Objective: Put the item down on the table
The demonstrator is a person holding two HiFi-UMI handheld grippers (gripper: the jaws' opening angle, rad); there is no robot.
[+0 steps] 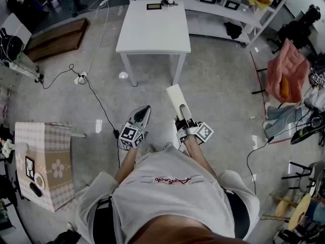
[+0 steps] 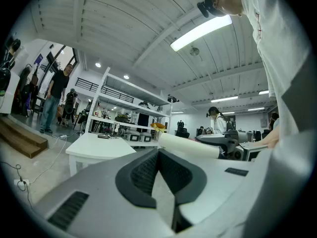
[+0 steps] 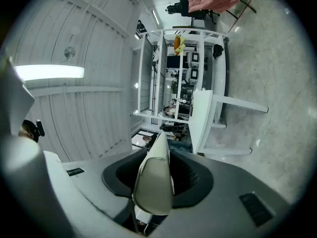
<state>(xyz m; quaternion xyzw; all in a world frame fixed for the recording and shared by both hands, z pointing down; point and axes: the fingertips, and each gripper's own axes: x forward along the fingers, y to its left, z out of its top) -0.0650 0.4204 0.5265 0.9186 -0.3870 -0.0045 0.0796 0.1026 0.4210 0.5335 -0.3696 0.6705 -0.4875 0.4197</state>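
A long, flat cream-coloured item [image 1: 177, 100] sticks out forward from my right gripper [image 1: 184, 122], which is shut on its near end. In the right gripper view the item [image 3: 154, 175] fills the gap between the dark pads and points at the white table [image 3: 200, 118]. My left gripper [image 1: 144, 112] hangs beside it, shut, with nothing in it; in its own view my left gripper [image 2: 157, 170] has its jaws together, and the cream item [image 2: 189, 146] shows off to the right. The white table [image 1: 152, 27] stands ahead of both grippers, across bare floor.
On the table's far edge lie a small dark frame [image 1: 154, 6] and a metal object [image 1: 168, 1]. White shelving [image 1: 228, 4] runs behind it. A chequered box [image 1: 43, 161] stands at left, cables [image 1: 91, 85] cross the floor, and a pink cloth [image 1: 287, 70] hangs at right.
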